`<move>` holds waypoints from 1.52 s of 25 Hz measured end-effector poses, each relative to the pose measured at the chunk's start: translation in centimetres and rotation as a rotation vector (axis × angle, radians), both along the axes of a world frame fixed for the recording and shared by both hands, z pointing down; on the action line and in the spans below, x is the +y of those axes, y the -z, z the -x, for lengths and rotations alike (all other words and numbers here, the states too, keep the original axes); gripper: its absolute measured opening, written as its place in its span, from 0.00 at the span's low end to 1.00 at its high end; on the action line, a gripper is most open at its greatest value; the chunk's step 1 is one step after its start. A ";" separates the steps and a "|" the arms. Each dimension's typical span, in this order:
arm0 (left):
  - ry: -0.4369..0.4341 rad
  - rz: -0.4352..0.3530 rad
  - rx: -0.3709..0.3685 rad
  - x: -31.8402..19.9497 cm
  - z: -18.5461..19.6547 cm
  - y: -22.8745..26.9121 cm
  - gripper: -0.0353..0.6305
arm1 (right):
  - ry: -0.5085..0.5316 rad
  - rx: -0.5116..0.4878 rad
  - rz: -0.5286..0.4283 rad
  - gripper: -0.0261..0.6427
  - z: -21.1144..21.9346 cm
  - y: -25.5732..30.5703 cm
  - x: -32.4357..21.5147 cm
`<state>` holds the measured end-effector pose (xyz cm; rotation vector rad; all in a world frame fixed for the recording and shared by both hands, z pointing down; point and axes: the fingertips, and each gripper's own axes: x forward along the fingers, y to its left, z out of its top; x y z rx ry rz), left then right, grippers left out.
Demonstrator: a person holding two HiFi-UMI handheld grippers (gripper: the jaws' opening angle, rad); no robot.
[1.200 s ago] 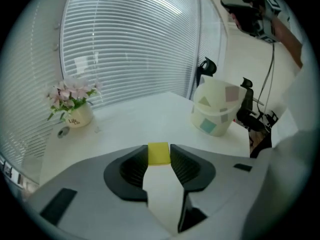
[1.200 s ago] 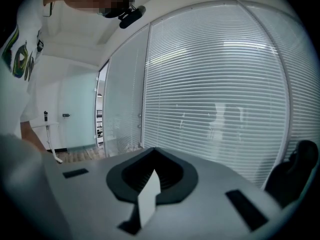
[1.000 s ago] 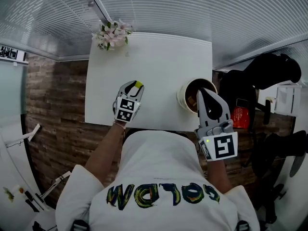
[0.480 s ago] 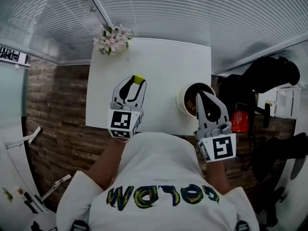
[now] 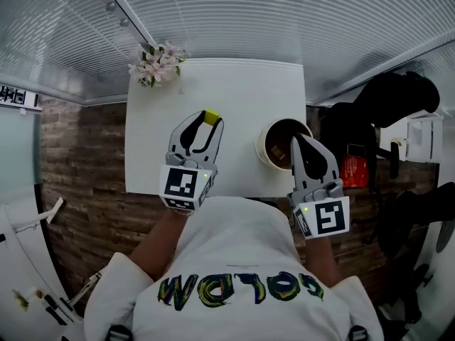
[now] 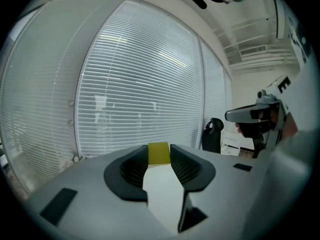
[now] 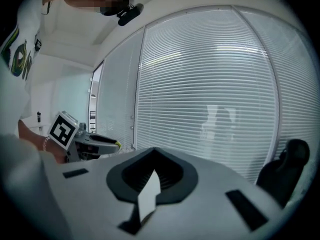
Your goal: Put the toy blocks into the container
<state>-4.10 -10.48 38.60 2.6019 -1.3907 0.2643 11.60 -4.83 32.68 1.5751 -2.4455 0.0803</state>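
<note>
Between left gripper (image 6: 160, 153) fingers (image 6: 186, 168), a gripped yellow block (image 6: 159, 154); only overhead, the container (image 5: 261, 148) by the clenched right gripper (image 5: 298, 139).

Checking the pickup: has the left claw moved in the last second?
Yes. The left claw, gripping the yellow block, has risen off the table toward the camera; its marker cube overlaps the near edge.

The block (image 5: 211, 116) is yellow, the table (image 5: 234, 94) white, the container (image 5: 261, 148) cream outside, brown inside.

Left tongs (image 5: 205, 123): your jaws pinch a yellow block (image 5: 211, 116) at their tips, pointing forward.
Right tongs (image 5: 298, 141): your jaws meet at the tips, nothing between, pointing forward.
Arms: both bent.
</note>
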 end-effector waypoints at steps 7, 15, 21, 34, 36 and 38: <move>-0.154 0.011 0.016 0.7 -6.5 0.2 0.28 | -0.123 0.005 0.009 0.05 -4.5 0.0 1.8; -0.276 0.010 0.014 2.3 -12.1 0.2 0.28 | -0.217 -0.003 0.018 0.05 -8.4 -0.4 4.3; -0.356 0.067 -0.061 2.8 -15.7 -4.8 0.28 | -0.214 -0.014 0.011 0.05 -8.4 -0.4 4.4; -0.543 0.139 -0.311 3.2 -22.8 -16.3 0.28 | -0.219 -0.008 0.015 0.05 -8.3 -0.5 4.8; -0.546 0.139 -0.318 3.1 -23.0 -16.6 0.28 | -0.224 -0.007 0.017 0.05 -8.5 -0.5 4.9; -0.551 0.138 -0.322 3.1 -23.2 -16.7 0.28 | -0.229 -0.006 0.018 0.05 -8.7 -0.5 5.0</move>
